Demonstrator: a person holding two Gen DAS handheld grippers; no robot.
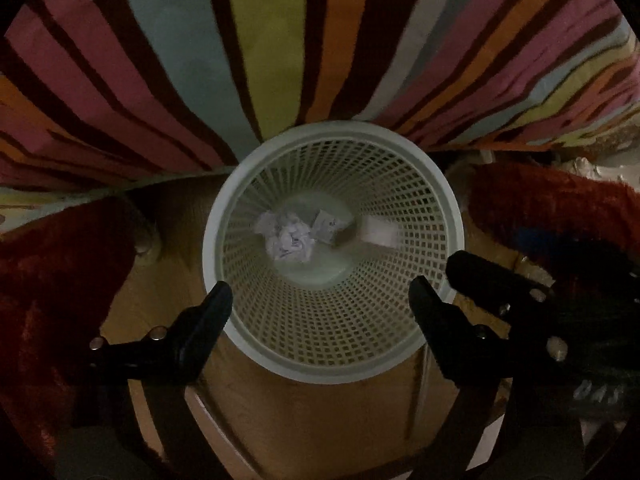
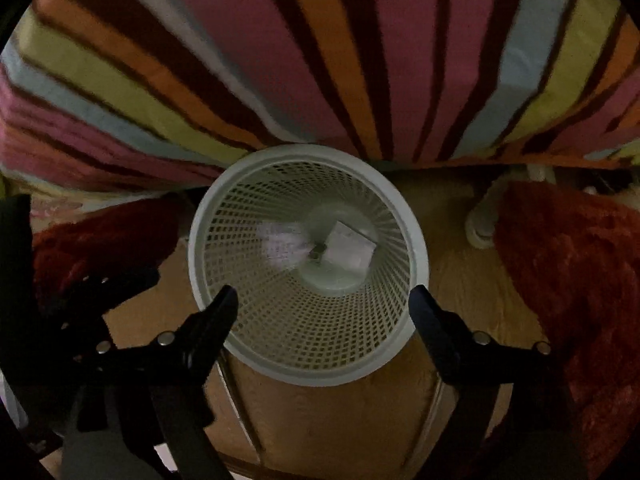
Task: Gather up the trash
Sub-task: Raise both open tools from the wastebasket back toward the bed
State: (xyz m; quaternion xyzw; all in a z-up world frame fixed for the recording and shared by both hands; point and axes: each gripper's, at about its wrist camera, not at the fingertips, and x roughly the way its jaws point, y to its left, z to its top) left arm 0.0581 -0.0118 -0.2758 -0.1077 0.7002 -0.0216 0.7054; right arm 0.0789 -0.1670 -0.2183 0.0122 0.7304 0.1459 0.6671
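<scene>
A white mesh waste basket (image 1: 332,131) stands below both grippers, and I look straight down into it. On its bottom lie a crumpled paper ball (image 1: 290,240) and a small folded scrap (image 1: 330,226); a blurred white piece (image 1: 380,234) shows against the wall. My left gripper (image 1: 320,290) is open over the basket's near rim, nothing between its fingers. In the right wrist view the same basket (image 2: 304,153) holds a blurred paper wad (image 2: 284,244) and a squarish white piece (image 2: 350,250). My right gripper (image 2: 324,296) is open and empty above it.
A bed cover with coloured stripes (image 1: 272,40) hangs right behind the basket. Red fuzzy fabric (image 1: 60,280) lies to the left and more (image 2: 580,280) to the right. The basket stands on a brown wood-toned floor (image 2: 340,420). The right gripper's finger (image 1: 492,280) shows beside my left one.
</scene>
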